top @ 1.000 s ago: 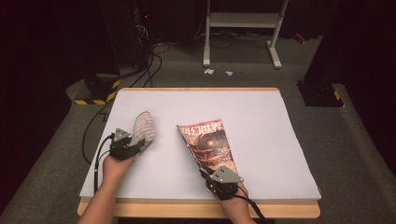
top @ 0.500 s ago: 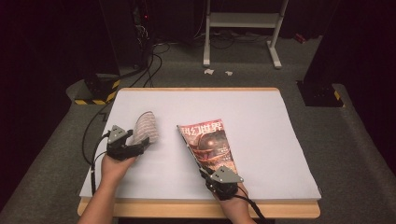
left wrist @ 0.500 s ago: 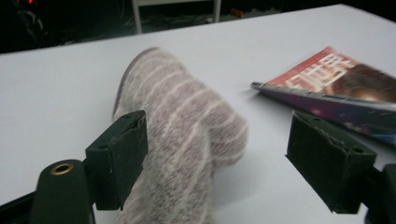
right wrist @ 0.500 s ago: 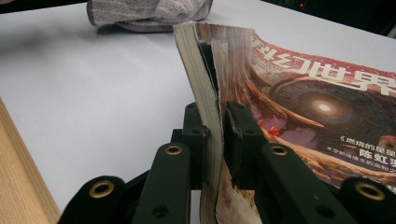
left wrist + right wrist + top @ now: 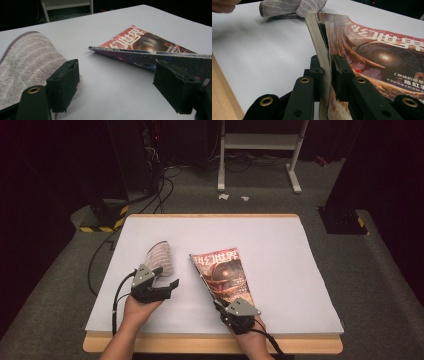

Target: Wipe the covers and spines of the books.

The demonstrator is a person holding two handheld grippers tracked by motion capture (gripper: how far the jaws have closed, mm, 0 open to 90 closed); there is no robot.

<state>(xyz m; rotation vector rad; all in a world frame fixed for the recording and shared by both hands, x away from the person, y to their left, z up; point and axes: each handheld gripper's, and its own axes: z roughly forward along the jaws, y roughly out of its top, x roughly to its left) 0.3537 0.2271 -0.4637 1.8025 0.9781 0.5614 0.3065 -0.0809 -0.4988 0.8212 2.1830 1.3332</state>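
Grip first: right gripper (image 5: 227,306), near the desk's front edge, has its jaws clamped on the near edge of the glossy paperback magazine with the red-brown sci-fi cover (image 5: 222,275). In the right gripper view the pads pinch the page block (image 5: 324,72), spine side raised, so the mag stands tilted off the white desk (image 5: 280,250) w/ its far end resting at mid-desk. Left gripper (image 5: 170,287) sits left of centre, jaws apart after just opening, nothing between them; the left gripper view shows bare desk in the gap. Just beyond and left of it lies the grey-and-white striped knit cloth (image 5: 159,257), let go, one pad just beside its edge. Step in hand, prob: cloth released, left hand heading for the mag. Next move calls for the open jaws to meet the mag's raised edge square-on while the right holds steady.
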